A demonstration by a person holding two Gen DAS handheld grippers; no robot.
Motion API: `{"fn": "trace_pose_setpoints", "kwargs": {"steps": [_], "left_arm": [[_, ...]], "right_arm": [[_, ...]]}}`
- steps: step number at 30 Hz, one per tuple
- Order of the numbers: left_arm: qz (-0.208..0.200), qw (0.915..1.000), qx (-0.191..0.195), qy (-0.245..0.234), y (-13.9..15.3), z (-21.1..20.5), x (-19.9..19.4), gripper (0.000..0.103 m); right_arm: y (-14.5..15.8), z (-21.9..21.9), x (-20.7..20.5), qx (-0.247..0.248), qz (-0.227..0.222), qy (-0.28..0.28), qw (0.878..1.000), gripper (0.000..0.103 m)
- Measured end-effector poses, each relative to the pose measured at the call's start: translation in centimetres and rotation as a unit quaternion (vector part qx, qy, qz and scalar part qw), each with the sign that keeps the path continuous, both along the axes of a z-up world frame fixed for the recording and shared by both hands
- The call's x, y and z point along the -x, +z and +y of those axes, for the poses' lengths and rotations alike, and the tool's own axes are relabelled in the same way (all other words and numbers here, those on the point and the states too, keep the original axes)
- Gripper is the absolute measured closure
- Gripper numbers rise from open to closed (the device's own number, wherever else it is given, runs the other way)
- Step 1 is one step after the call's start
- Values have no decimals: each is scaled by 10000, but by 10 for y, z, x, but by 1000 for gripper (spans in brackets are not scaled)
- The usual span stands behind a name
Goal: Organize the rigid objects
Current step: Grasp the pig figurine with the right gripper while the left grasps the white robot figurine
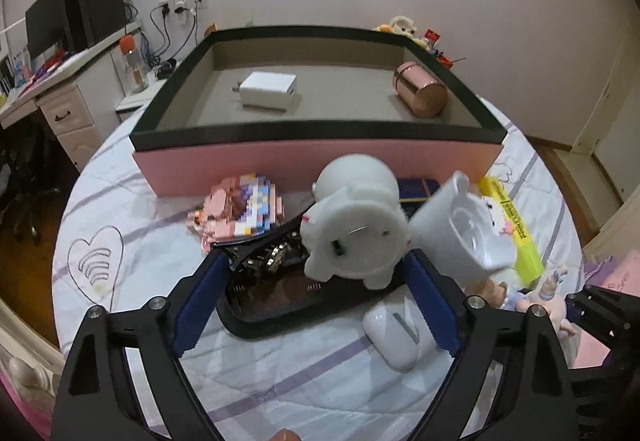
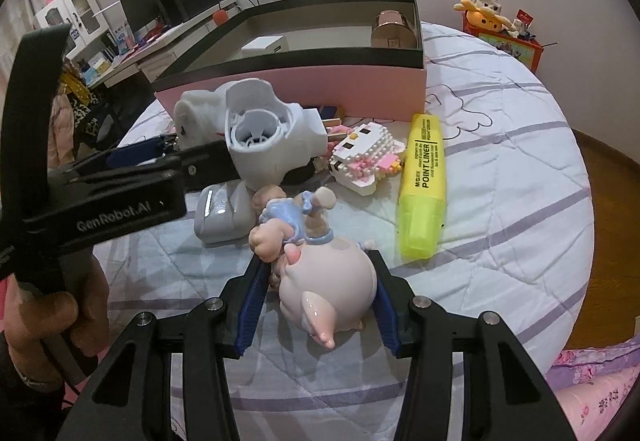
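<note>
Closing: your right tongs (image 2: 318, 295) straddle the pink figurine (image 2: 328, 281), blue pads just beside its flanks; whether they already touch, you cannot tell for sure, so treat it as not yet gripped.
Figurine: it lies on its side on the bed (image 2: 500, 201), limbs tangled against a blue-dressed doll (image 2: 288, 217) in front of it.
Grip advice: squeeze on the round body, not the ears or legs; the glossy surface will likely slip, so close slowly and lift straight up to free it from the doll.
Left tongs (image 1: 316, 281): spread wide around a white toy (image 1: 356, 229) sitting on a black tray (image 1: 280, 305); neither pad seems to touch it. A white case (image 1: 394, 337) lies near the right pad, so keep clear of it.
Neighbours: a white cup (image 1: 464, 237), a brick model (image 2: 364, 157) and a yellow highlighter (image 2: 424, 185) crowd the same patch.
Box (image 1: 316, 157): pink-walled, dark-rimmed, beyond the clutter, already holding a charger (image 1: 268, 89) and a copper can (image 1: 420, 89); the middle floor looks the likeliest place to set things down.
</note>
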State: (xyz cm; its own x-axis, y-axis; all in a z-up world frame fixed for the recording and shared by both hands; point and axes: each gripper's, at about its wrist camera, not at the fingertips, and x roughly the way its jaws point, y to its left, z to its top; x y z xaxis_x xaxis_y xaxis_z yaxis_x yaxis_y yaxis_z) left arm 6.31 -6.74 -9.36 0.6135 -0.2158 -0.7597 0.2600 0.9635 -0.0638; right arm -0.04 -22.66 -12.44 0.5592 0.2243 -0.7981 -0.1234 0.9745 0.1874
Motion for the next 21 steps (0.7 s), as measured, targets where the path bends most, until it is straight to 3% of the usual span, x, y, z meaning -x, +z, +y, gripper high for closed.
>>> {"fn": "trace_pose_setpoints", "kwargs": {"steps": [8,16,18,19,21], "left_arm": [[-253,9994,-250,-12,8,-6,-6,1],[-201,9990,-370,-140,-6,-9,-31,5],[-292,9985,-372,-259,-2,-10,-32,12],[-283,9985,-262,-378,0,-11,-34,37],[-229,9983,-238,-490,-1,-14,-36,43]], "right_arm": [[0,0,-1,-19,9,2,10000,53],[0,0,-3,-48,13,-15,10000,53],[1,0,-3,-72,5,-47,10000,53],[2,-1,-3,-103,-1,-65,9999,53],[3,0,-3,-128,-7,-66,9999,53]]}}
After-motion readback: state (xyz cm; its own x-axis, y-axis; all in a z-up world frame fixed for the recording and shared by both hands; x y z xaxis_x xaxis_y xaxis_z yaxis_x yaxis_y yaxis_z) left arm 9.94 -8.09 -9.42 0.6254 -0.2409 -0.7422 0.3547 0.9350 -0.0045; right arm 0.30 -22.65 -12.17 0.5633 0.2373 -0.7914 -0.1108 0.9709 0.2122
